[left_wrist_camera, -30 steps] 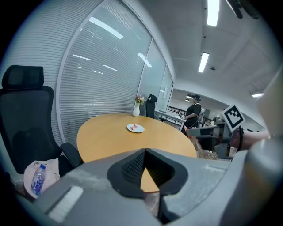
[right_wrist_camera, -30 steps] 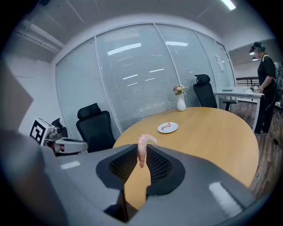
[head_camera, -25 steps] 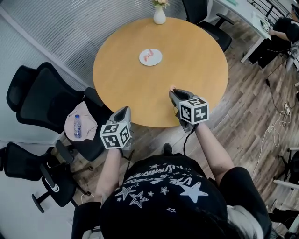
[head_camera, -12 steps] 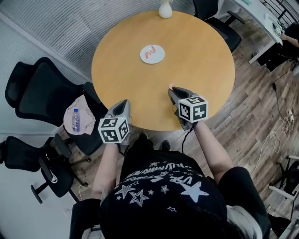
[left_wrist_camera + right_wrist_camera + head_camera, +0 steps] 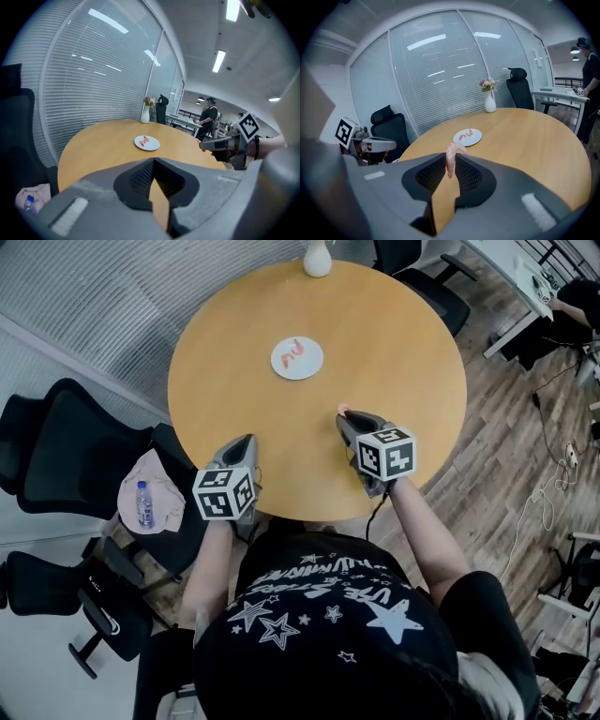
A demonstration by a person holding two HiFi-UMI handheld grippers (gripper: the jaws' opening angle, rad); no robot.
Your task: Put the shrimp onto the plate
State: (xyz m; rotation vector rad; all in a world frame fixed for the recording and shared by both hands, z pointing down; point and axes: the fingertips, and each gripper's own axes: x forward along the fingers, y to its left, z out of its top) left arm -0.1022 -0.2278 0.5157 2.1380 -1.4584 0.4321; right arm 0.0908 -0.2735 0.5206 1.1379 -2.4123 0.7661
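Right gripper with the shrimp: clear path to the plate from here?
Probably yes. The right gripper, shut on a shrimp, sits over the near table edge, and only bare tabletop lies between it and the plate. The vase stands beyond the plate, out of the way.

A pale pink, curved shrimp (image 5: 452,151) is pinched upright between the right tongs (image 5: 450,160), its arched upper end sticking above the tips and its thin end hanging down between them; in the head view it shows as a small pink spot just right of the frame's centre (image 5: 344,411). The plate (image 5: 310,367) is small, round and white, lying flat on the round wooden worktop (image 5: 394,343) in the upper middle of the head view, well apart from the held one. Two further shrimp (image 5: 297,350) lie side by side on it.
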